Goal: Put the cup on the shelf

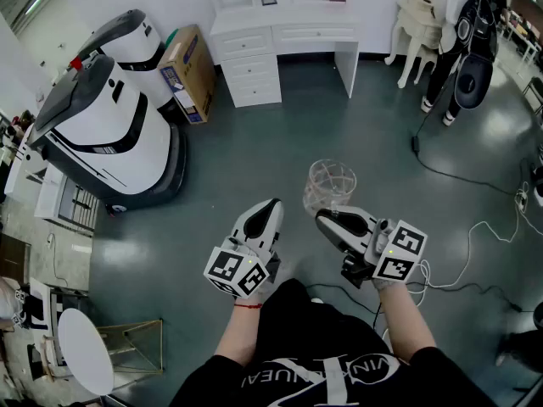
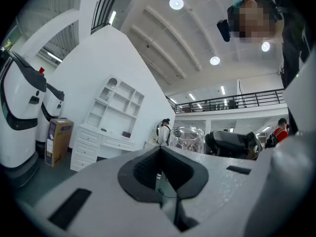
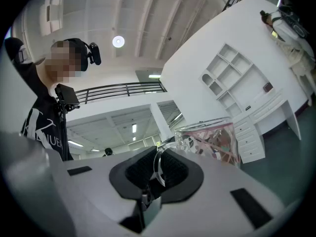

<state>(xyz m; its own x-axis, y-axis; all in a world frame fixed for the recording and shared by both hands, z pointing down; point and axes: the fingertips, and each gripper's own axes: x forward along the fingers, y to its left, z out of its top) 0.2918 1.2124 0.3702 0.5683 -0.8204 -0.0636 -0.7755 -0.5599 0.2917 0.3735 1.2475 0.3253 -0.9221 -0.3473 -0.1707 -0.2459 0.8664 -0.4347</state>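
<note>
A clear glass cup with a handle hangs over the grey floor, and my right gripper is shut on its handle. In the right gripper view the handle sits between the dark pads, with the patterned cup body just beyond the jaws. My left gripper is beside it on the left, shut with nothing in it. From the left gripper view the cup shows to the right of the closed jaws. The white shelf unit over a desk with drawers stands against the far wall, well ahead of both grippers.
Two large white machines and a cardboard box stand at the left. A person and a white chair are at the back right. Cables trail over the floor at the right. A round white table is near left.
</note>
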